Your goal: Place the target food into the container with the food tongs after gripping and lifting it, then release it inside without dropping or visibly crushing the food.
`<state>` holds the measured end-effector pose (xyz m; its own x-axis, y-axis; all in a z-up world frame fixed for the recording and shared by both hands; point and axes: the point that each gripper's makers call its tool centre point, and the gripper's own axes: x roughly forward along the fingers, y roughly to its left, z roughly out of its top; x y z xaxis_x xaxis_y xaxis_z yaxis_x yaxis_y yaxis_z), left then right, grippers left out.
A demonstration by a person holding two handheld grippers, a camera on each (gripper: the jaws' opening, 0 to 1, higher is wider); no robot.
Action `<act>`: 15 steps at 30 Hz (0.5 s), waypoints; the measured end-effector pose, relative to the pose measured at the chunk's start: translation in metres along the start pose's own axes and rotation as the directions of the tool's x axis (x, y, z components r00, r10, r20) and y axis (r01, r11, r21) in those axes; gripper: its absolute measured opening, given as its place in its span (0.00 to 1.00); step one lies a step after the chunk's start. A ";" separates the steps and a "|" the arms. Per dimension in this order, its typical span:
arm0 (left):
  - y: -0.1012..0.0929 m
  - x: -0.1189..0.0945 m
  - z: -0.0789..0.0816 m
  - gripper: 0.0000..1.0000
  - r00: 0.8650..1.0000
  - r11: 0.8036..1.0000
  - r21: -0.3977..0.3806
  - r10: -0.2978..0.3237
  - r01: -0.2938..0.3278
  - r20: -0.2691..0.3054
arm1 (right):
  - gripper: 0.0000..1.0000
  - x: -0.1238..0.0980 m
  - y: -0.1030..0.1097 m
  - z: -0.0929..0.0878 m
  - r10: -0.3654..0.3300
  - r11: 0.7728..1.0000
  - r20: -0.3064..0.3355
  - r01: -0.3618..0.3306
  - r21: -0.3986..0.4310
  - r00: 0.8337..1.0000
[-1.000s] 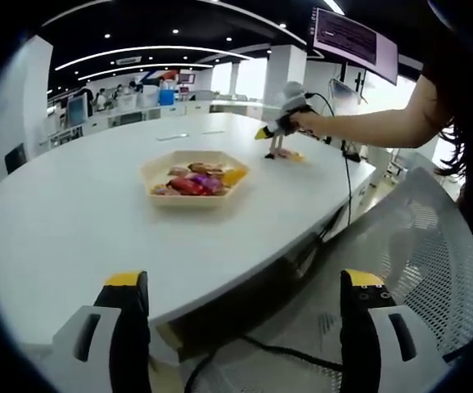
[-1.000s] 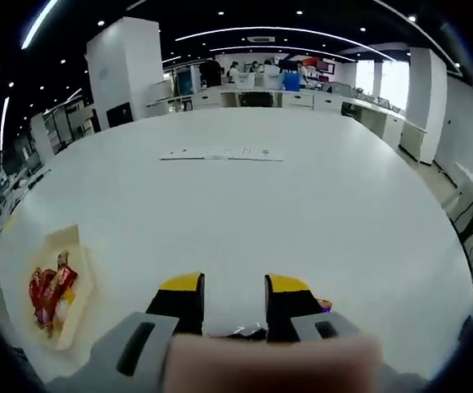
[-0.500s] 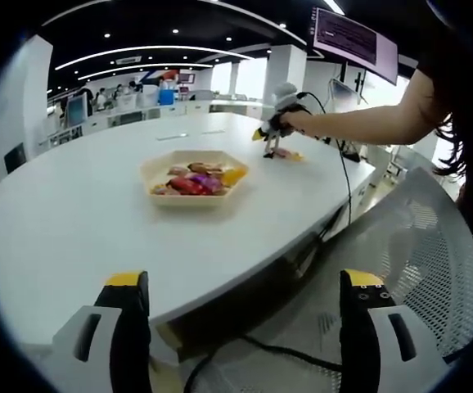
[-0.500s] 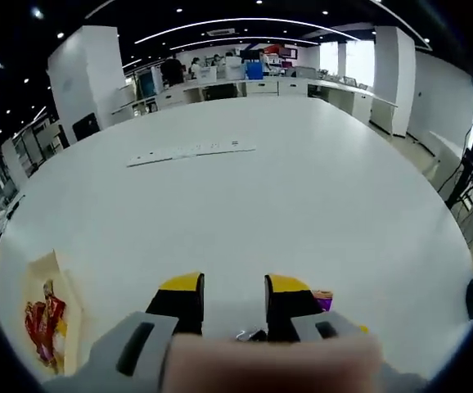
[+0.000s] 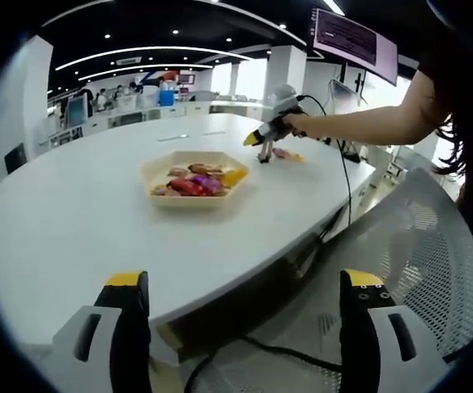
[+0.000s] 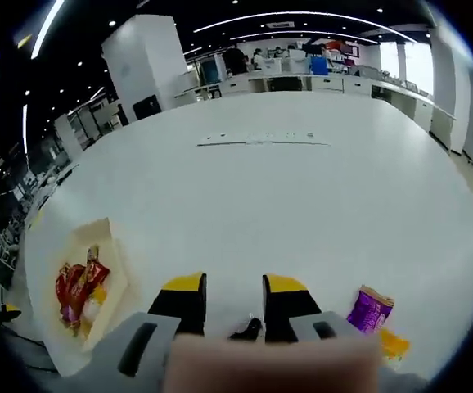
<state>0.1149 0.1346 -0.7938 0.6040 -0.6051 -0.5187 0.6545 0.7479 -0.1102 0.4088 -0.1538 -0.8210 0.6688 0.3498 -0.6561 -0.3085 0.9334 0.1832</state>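
A person's outstretched arm (image 5: 367, 124) holds the right gripper (image 5: 263, 141) over the far side of a broad white table (image 5: 81, 213), just above a purple snack packet (image 6: 369, 309) and a yellow one (image 6: 392, 344) lying on the tabletop. In the right gripper view its yellow-tipped fingers (image 6: 184, 301) stand a narrow gap apart with something dark between them, likely the food tongs (image 6: 247, 329), though whether they clamp it cannot be told. The purple packet lies just right of those fingers, not touching them. The container, a pale hexagonal tray (image 5: 156, 173) already loaded with red, purple and orange wrapped snacks (image 5: 194, 180), sits near the table's middle, well apart from the packets. The left gripper (image 5: 245, 319) hangs off the table's near edge beside a mesh chair (image 5: 421, 246), its fingers spread wide and holding nothing.
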 end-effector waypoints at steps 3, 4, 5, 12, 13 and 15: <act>0.000 0.000 0.000 0.94 1.000 1.000 0.001 -0.001 0.001 -0.001 | 0.30 0.000 0.000 0.001 -0.022 1.000 0.012 0.022 0.011 1.000; 0.000 0.000 0.000 0.94 1.000 1.000 0.001 -0.001 0.001 0.000 | 0.30 0.000 0.000 0.001 -0.033 0.999 0.012 0.033 0.016 0.999; 0.000 0.000 0.000 0.94 1.000 1.000 0.001 -0.001 0.001 0.000 | 0.30 0.000 0.001 0.002 -0.042 0.999 0.015 0.042 0.014 0.999; 0.000 0.000 0.000 0.94 1.000 1.000 0.002 -0.001 0.001 0.001 | 0.29 0.006 0.004 0.001 -0.120 0.989 -0.011 0.118 -0.092 0.993; 0.000 0.000 0.000 0.94 1.000 1.000 0.002 -0.001 0.001 0.001 | 0.29 0.006 0.007 0.001 -0.124 0.987 -0.012 0.122 -0.109 0.992; 0.000 0.000 0.000 0.94 1.000 1.000 0.003 -0.002 0.002 0.001 | 0.29 0.007 0.011 0.000 -0.136 0.980 -0.012 0.132 -0.148 0.991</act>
<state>0.1147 0.1343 -0.7936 0.6036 -0.6067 -0.5173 0.6570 0.7460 -0.1084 0.4102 -0.1410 -0.8239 0.6961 0.2189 -0.6837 -0.3139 0.9493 -0.0158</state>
